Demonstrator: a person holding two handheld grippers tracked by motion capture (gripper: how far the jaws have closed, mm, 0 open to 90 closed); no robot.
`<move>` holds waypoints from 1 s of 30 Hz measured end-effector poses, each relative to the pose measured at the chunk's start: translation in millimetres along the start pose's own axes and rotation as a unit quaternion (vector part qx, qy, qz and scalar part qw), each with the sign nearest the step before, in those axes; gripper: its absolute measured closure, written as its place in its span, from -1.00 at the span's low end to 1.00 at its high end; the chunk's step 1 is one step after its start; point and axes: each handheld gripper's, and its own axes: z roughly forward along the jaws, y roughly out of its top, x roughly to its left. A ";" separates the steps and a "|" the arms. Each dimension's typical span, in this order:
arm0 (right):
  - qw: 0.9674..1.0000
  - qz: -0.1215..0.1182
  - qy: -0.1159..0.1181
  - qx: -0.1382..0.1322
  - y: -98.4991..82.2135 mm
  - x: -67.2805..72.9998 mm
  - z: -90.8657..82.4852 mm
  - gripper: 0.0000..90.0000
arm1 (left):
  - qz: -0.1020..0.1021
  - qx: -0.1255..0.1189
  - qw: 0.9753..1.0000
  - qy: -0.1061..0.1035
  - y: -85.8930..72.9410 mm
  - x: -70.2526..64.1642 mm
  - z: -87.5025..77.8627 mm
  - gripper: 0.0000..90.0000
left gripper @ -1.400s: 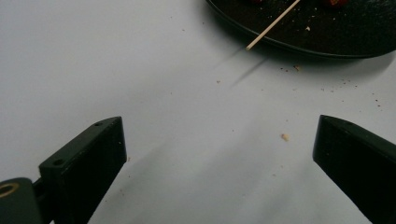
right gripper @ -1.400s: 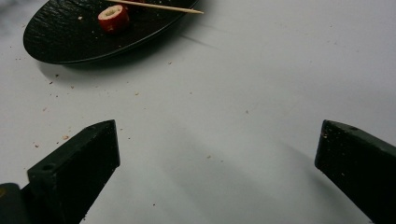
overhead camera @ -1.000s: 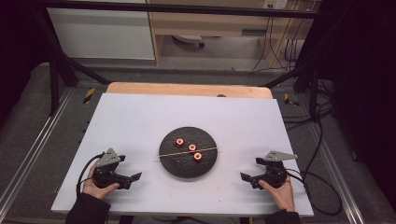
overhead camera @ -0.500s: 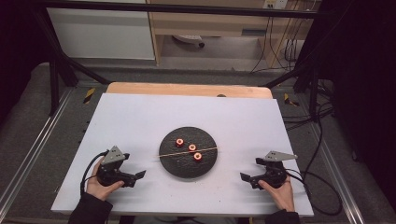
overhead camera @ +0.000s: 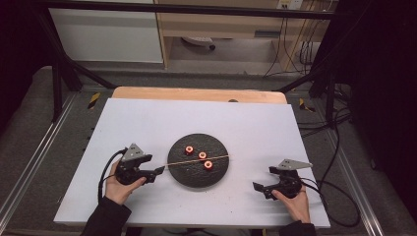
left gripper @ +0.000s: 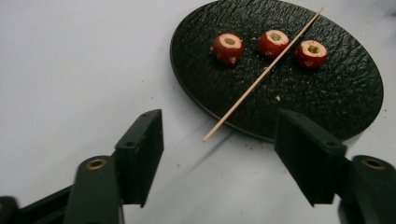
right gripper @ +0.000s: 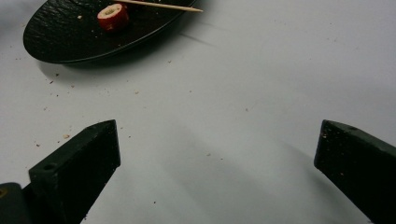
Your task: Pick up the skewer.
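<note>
Inspection of the white table (overhead camera: pixel 147 118) finds a round black textured plate (overhead camera: pixel 183 173) at its centre, carrying three red cored fruit pieces (left gripper: pixel 228 47) in a row and a thin wooden skewer (left gripper: pixel 261 77) that lies across them, its near tip overhanging the plate's rim towards the left gripper (left gripper: pixel 219 156). That gripper sits just beside the plate's left edge, its jaws having just been closing yet apart, nothing between them and the skewer tip just ahead untouched. Right gripper (right gripper: pixel 217 161) rests on the table well right of the plate, jaws spread wide and empty.
</note>
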 end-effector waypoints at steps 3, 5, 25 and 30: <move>1.000 0.000 0.000 0.000 0.0 -0.1 0.1 -0.98 | 0.005 0.005 1.000 0.000 4.0 -2.3 5.3 -0.06; 1.000 0.001 -0.001 0.001 0.0 -0.1 0.0 -0.98 | 0.005 0.009 1.000 -0.002 7.7 -3.9 10.6 0.01; 1.000 -0.001 0.001 0.002 -0.4 0.1 1.8 -0.97 | -0.007 0.041 0.999 -0.002 23.8 -5.9 56.4 0.99; 1.000 -0.002 0.002 0.002 -0.4 0.0 1.6 -0.97 | 0.002 0.055 0.998 -0.009 21.7 -7.9 63.0 1.00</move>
